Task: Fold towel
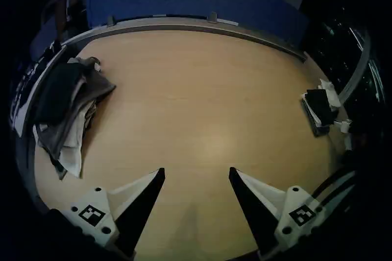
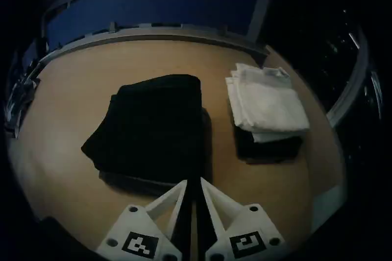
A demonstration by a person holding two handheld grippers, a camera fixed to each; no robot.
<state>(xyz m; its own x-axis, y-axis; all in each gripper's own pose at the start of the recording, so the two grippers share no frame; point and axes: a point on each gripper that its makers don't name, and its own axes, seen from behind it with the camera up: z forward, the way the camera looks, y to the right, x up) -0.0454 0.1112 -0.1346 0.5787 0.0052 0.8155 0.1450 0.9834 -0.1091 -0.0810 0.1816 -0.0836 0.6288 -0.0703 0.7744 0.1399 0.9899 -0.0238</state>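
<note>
The folding of the black towel (image 2: 152,124) is judged to be complete or nearly so: it is seen as a compact, layered rectangle lying flat in the middle of the worktop (image 2: 63,114). The right tool (image 2: 193,181) is clenched to a thin slit, its tips set at the towel's near edge; whether a layer of cloth is pinched there cannot be told. Just beside the towel, toward the far corner, a folded white towel (image 2: 267,102) is stacked on a dark folded one (image 2: 267,151).

The left tool (image 1: 196,169) is released, its fingers spread wide above bare wood. A heap of unfolded towels (image 1: 68,109) is piled at a side edge of the worktop.

The next move is judged to call for the black towel to be lifted onto the stack without the folds being shaken loose, or for a fresh piece to be drawn from the heap.

No brand or legible writing is found; only square black-and-white markers (image 1: 92,213) are carried on the tool fingers.
</note>
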